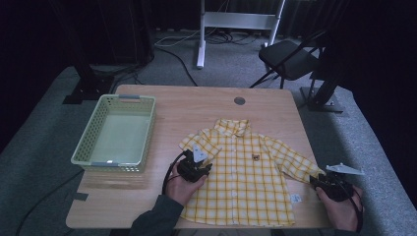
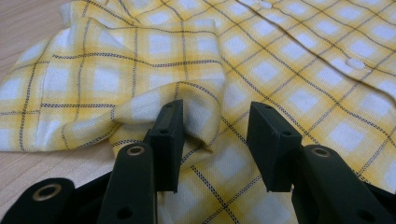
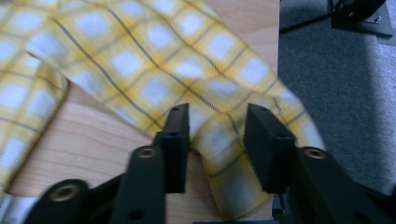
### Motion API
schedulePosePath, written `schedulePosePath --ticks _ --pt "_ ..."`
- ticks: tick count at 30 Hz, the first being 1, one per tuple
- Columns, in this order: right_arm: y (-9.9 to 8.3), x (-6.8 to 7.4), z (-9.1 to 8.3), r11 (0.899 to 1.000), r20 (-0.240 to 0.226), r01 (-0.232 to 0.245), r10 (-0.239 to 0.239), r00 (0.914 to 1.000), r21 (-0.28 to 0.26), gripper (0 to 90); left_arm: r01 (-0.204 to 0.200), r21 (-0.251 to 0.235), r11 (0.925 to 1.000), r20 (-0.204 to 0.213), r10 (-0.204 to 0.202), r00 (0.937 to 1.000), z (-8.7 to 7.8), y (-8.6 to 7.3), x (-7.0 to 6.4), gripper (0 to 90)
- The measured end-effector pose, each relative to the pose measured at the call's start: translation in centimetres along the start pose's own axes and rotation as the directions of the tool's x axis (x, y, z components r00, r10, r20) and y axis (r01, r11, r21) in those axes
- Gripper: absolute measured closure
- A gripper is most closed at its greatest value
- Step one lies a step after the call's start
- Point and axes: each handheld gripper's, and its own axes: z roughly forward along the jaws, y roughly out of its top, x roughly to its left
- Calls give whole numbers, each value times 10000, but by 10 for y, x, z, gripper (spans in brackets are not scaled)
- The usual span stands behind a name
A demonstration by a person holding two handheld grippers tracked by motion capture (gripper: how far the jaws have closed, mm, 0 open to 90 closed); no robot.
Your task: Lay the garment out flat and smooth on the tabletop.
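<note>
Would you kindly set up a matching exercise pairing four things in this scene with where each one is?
Things:
1. basket
2. left gripper
3. right gripper
4. folding chair

Places:
A. at the sleeve end by the table's right edge
B. on the floor beyond the table's far right corner
C. on the left part of the table, with nothing in it
D. at a raised fold of the shirt near its other sleeve

Pairs: 1-C, 2-D, 3-A, 4-B
</note>
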Motion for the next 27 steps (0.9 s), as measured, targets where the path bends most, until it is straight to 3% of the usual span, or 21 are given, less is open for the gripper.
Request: schedulePosePath --ticks 4,6,9,14,20,22,25,27 --pt "-1 -2 1 9997 198 70 -75 9998 230 770 -41 42 10000 7 41 10000 0 0 0 572" --pt "-1 -4 0 9998 378 8 -17 9993 218 795 -38 42 10000 2 38 10000 0 0 0 572" --pt "1 -5 -2 9999 479 -95 89 9988 135 793 -80 118 9999 -37 80 10000 -1 0 0 566" --pt "8 -1 -9 9986 613 -161 192 9979 -507 676 -100 152 9998 -164 102 9998 0 1 -3 545" --pt "17 21 -2 9974 -178 352 -363 9992 -635 632 -21 122 9999 -151 23 9999 0 1 -3 544" --pt "19 30 4 9962 -689 438 -490 9964 -752 609 28 137 9999 -110 -27 9999 0 1 -3 544" --pt "24 46 11 9929 -1071 787 -882 9903 -894 589 -22 247 9997 -134 26 9999 -3 2 -3 545" --pt "28 53 13 9901 -1361 927 -1067 9849 -1058 579 211 -22 9998 -180 -212 9996 -6 3 -3 548"
